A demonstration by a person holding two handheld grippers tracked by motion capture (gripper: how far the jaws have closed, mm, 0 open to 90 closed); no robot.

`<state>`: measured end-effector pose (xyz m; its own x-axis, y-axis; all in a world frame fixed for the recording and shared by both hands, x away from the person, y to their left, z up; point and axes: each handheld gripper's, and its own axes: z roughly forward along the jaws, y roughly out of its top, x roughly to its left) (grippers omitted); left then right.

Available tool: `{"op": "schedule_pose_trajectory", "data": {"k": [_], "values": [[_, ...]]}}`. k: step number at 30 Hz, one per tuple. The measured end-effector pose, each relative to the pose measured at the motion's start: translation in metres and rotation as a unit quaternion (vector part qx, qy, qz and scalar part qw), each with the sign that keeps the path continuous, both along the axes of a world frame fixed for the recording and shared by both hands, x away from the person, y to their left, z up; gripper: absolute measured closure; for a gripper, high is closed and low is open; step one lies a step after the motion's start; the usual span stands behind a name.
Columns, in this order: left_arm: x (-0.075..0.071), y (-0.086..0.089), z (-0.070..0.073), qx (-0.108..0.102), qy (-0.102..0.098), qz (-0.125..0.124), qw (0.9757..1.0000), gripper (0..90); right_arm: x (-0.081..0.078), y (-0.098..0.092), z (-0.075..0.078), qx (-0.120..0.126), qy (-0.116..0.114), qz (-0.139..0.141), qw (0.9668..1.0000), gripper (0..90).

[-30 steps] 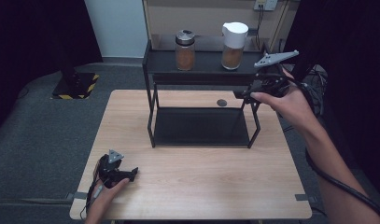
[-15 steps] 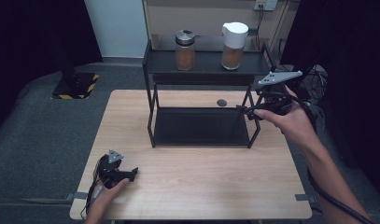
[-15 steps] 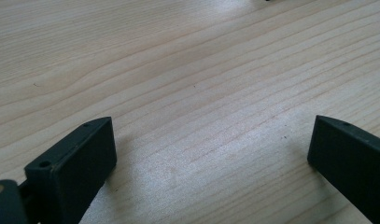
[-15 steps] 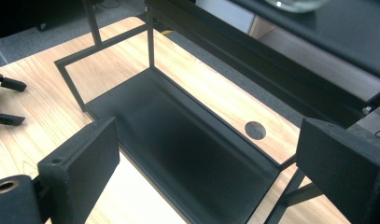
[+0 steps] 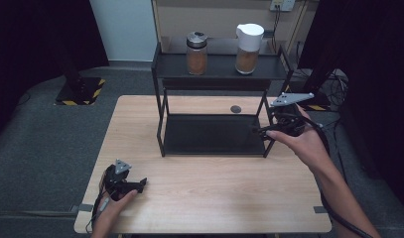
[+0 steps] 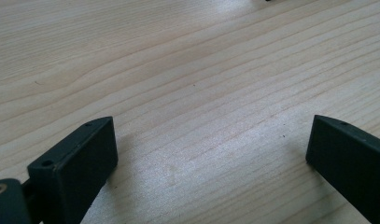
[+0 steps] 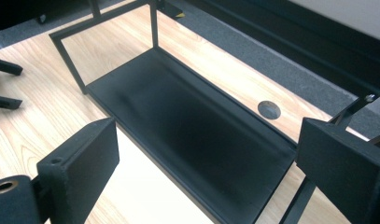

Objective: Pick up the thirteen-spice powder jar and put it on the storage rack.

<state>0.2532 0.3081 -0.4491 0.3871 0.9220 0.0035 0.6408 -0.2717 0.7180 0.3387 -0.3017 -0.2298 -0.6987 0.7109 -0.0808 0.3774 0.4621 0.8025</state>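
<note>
Right hand-held gripper (image 5: pixel 256 130) spread, empty, level at black rack (image 5: pixel 212 135) right end, rack long axis across bench (image 5: pixel 140 106), left hand-held gripper (image 5: pixel 140 184) spread, resting on bench

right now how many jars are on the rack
2, both on the rack's top shelf: a metal-lidded jar at the left, a white-lidded jar at the right. The lower shelf holds none.
</note>
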Motion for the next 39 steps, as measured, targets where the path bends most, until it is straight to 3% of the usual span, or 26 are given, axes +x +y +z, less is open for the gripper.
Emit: {"op": "schedule_pose_trajectory", "data": {"k": [39], "values": [[0.0,0.0,0.0,-0.001,0.0,0.0,1.0,0.8,-0.01,-0.003,-0.054,-0.003,0.027,0.012,0.9996,7.2]]}}
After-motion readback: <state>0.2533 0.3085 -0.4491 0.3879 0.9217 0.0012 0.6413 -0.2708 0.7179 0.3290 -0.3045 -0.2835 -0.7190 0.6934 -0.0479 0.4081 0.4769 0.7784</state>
